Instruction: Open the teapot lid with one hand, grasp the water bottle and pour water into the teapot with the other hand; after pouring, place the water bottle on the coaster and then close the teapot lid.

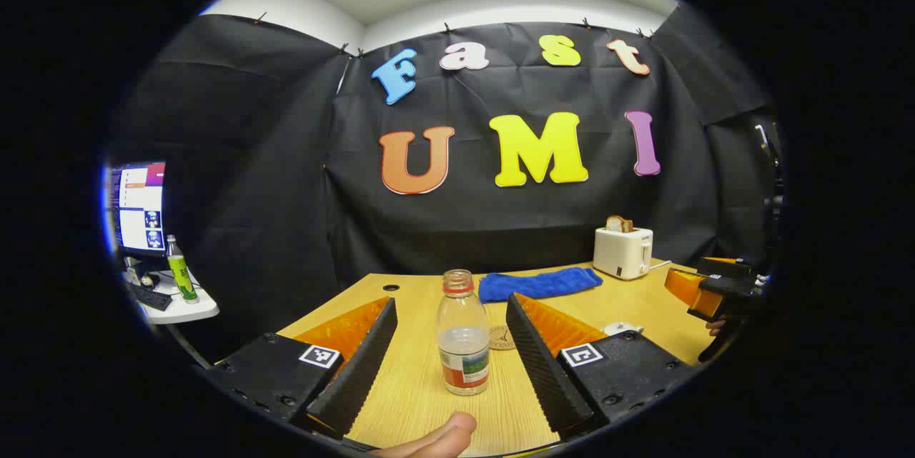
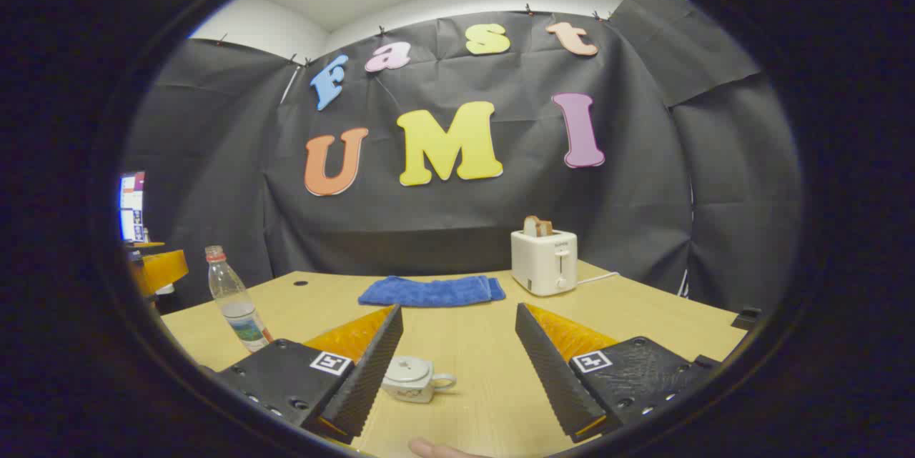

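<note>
in the left gripper view the left gripper [image 1: 452, 344] is spread wide and grips nothing; the water bottle [image 1: 464, 333] stands upright on the wooden table [image 1: 643, 301] in the gap between its fingers, touching neither, cap off and partly filled. just behind the water bottle, to its right, a round coaster [image 1: 502, 337] lies flat on the table. farther behind the bottle lies a folded blue towel [image 1: 540, 283], and beyond the towel's right end stands a white toaster [image 1: 623, 251] with a slice of bread in it. a fingertip [image 1: 436, 440] shows in front of the bottle at the bottom edge. well to the right of the bottle the right gripper [image 1: 704, 294] shows. in the right gripper view that gripper [image 2: 459, 354] is likewise wide open and empty, and the small white teapot [image 2: 413, 379], lid on, sits on the table just beside its left finger, well to the right of the water bottle [image 2: 236, 304].
</note>
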{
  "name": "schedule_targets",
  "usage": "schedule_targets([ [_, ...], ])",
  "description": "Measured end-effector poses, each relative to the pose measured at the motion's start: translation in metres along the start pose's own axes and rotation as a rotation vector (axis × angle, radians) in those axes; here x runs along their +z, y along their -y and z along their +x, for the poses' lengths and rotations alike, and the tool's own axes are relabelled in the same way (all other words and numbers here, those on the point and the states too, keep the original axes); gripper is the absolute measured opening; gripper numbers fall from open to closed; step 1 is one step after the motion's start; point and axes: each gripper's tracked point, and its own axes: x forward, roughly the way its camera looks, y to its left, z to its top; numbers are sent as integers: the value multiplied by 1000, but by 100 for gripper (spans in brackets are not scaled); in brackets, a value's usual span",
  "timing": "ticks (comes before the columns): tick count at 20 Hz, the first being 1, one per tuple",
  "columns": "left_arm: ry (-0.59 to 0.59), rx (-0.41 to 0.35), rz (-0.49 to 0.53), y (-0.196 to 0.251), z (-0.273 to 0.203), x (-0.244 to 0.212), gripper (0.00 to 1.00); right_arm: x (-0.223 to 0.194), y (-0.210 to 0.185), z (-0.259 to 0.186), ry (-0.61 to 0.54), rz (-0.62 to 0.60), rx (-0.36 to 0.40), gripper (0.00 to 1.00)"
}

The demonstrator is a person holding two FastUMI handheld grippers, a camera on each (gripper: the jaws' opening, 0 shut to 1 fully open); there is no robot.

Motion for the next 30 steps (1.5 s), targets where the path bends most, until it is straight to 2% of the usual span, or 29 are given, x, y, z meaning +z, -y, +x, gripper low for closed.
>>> schedule_targets([
  [3, 7, -26, 8, 12, 2, -1, 96, 0, 10, -1, 9, -9, -18, 99],
  [5, -13, -21, -2, 12, 3, -8, 97, 0, 12, -2, 10, -5, -11, 92],
  [9, -34, 7, -7, 4, 5, -13, 99, -6, 15, -1, -2, -8, -13, 95],
  [17, -50, -1, 3, 8, 6, -18, 99, -13, 17, 2, -24, -38, -26, 95],
  [19, -48, 4, 15, 7, 6, -18, 99, -18, 12, 3, -30, -47, -15, 92],
  [20, -48, 5, 17, 7, 6, -18, 99, -21, 10, 5, -34, -55, -8, 95],
  [22, -49, 12, 14, 6, 6, -18, 99, -30, 2, 10, -39, -68, 17, 95],
  [23, -49, 12, 10, 5, 6, -18, 99, -37, -1, 14, -44, -73, 30, 92],
  [30, -55, 17, 23, 5, 8, -21, 99, -72, -33, 41, -119, -85, 99, 95],
])
